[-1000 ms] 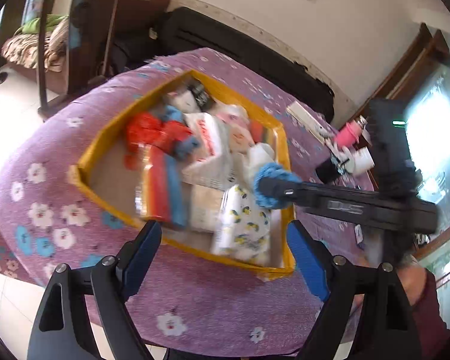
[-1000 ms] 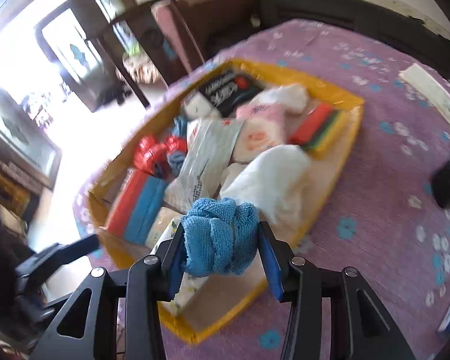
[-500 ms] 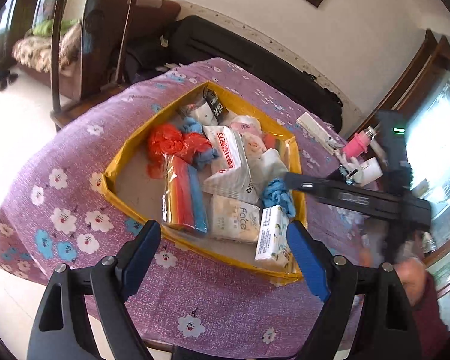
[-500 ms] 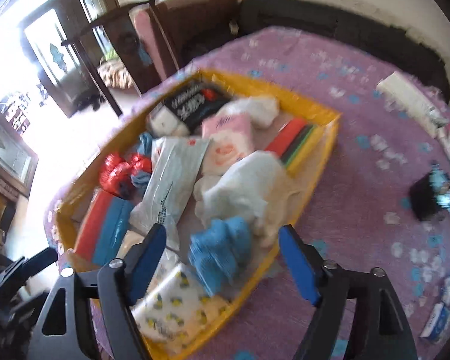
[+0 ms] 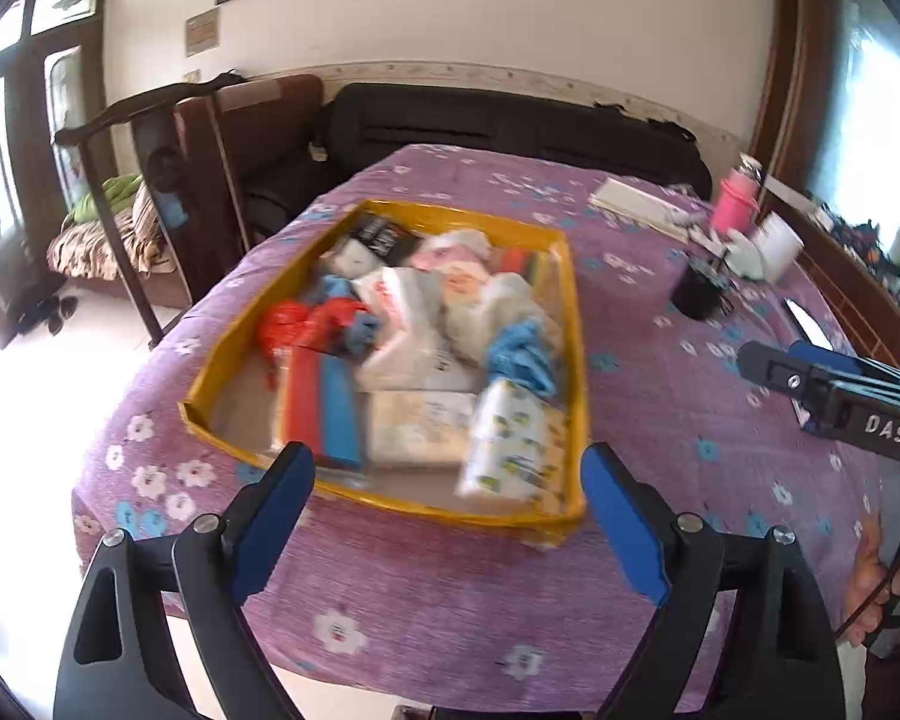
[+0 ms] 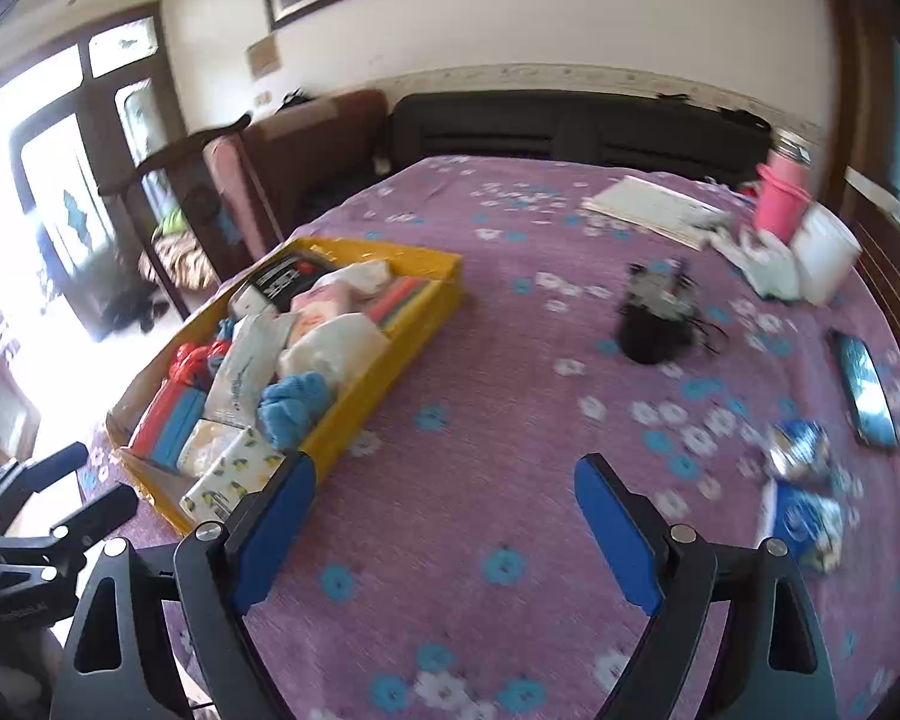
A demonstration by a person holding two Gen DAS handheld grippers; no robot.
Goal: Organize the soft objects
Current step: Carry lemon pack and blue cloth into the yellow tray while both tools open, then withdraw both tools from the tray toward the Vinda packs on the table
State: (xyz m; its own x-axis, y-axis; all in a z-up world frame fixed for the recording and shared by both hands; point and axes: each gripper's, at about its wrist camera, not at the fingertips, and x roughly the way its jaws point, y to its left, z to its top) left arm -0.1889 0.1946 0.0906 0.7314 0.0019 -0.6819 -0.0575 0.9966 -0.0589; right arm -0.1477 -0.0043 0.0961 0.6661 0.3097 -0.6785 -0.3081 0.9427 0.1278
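Observation:
A yellow box (image 5: pixel 578 330) on the purple flowered tablecloth holds several soft items: tissue packs, red and blue cloths, a white bag. A crumpled blue cloth (image 5: pixel 522 351) lies loose inside by the box's right wall, also seen in the right wrist view as the blue cloth (image 6: pixel 297 399). My left gripper (image 5: pixel 447 480) hovers before the box's near edge, its jaws opening with nothing between them. My right gripper (image 6: pixel 444 480) is over bare tablecloth to the right of the box (image 6: pixel 390 354), its jaws opening and empty.
On the right of the table are a black pouch (image 6: pixel 654 324), a pink bottle (image 6: pixel 783 204), a white cup (image 6: pixel 825 261), a phone (image 6: pixel 867 390), blue packets (image 6: pixel 804 516) and a white booklet (image 6: pixel 648 207). A dark sofa and a wooden chair stand behind the table.
My right gripper opened and let go of the blue cloth, which now lies in the box, then drew back to the right. The left gripper backed away from the box.

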